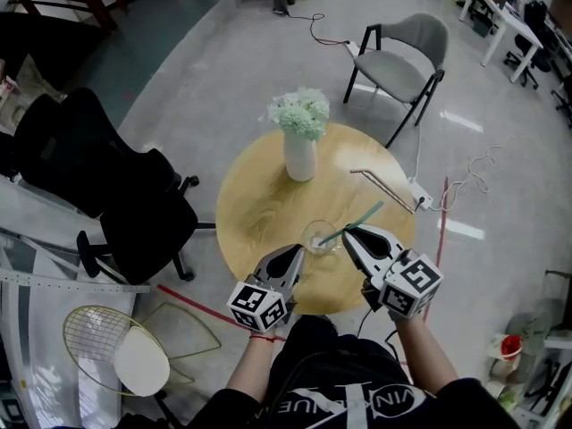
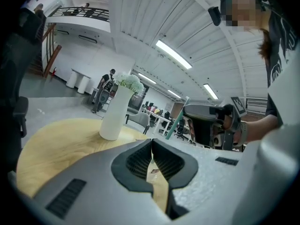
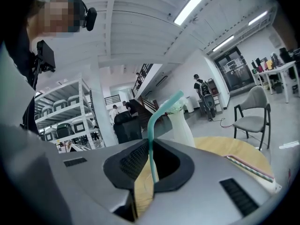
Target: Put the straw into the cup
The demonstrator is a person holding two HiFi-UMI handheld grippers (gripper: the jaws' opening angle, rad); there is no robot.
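Observation:
A clear glass cup (image 1: 318,236) stands on the round wooden table (image 1: 259,204) near its front edge. A teal straw (image 1: 362,219) slants from upper right down to the cup's mouth. My right gripper (image 1: 347,233) is shut on the straw (image 3: 161,109), which rises between its pads and bends at the top. My left gripper (image 1: 298,250) sits just left of the cup with its tips at the cup's side. In the left gripper view its jaws meet at the tips (image 2: 152,142) with nothing visible between them, and the cup itself does not show. The straw (image 2: 176,118) and right gripper (image 2: 206,123) appear opposite.
A white vase of pale flowers (image 1: 300,137) stands at the table's far side. A thin bent rod (image 1: 380,181) lies at the right edge. A grey chair (image 1: 402,61), a black office chair (image 1: 107,177), a power strip with cables (image 1: 420,199) and a racket (image 1: 116,351) surround the table.

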